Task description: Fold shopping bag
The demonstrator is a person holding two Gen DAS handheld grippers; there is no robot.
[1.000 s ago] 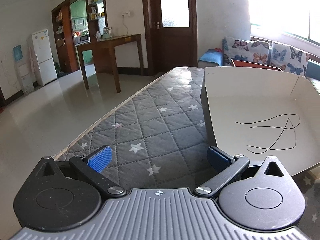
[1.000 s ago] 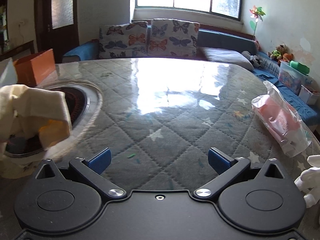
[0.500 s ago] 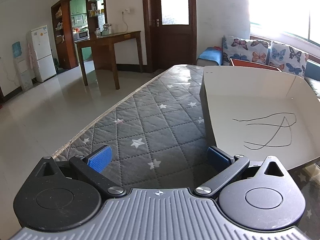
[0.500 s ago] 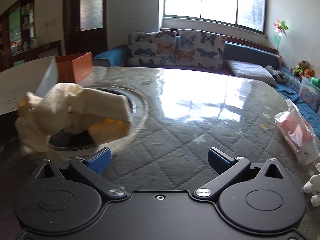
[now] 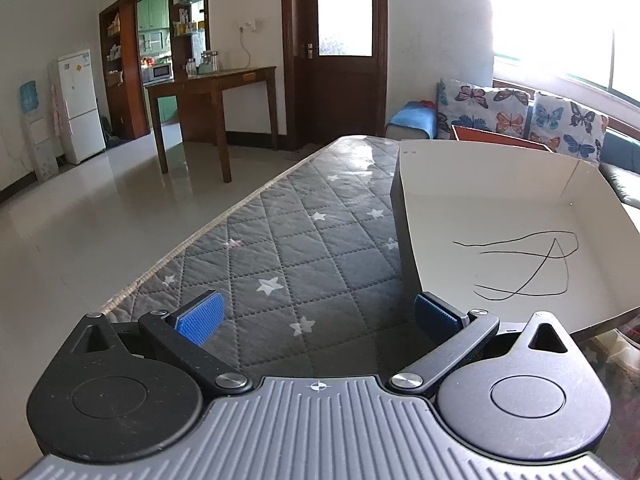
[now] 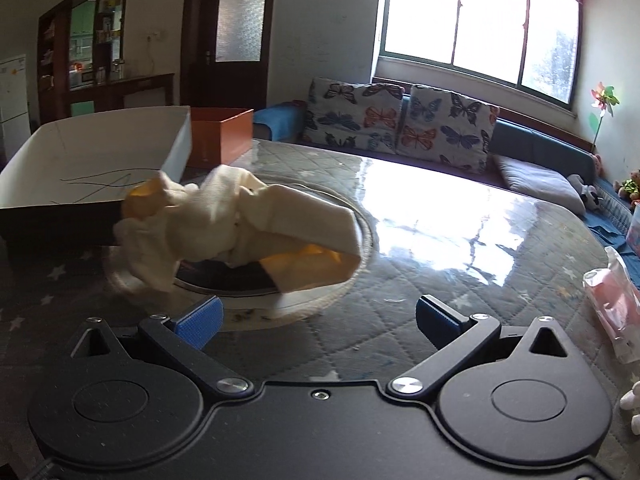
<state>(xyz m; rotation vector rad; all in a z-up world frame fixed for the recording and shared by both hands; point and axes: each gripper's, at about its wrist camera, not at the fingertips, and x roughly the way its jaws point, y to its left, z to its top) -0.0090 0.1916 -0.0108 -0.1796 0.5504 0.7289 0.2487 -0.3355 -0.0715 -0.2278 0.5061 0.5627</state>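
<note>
While both grippers hang above the quilted table (image 5: 304, 216) with nothing between their pads, the shopping bag (image 6: 236, 224) lies bunched in a cream heap with orange showing, over a round recessed plate (image 6: 360, 236) just beside the white cardboard tray (image 6: 100, 168). My right gripper (image 6: 318, 316) is spread wide and faces the bag; my left gripper (image 5: 318, 314) is equally wide, aimed along the table edge, with only the tray (image 5: 500, 216) to its right. I see 2 risks: pinching several crumpled layers at once, since no edge or handle is readable to me, and dragging cloth against the tray wall. The bag looks blurred, so I distrust its outline.
</note>
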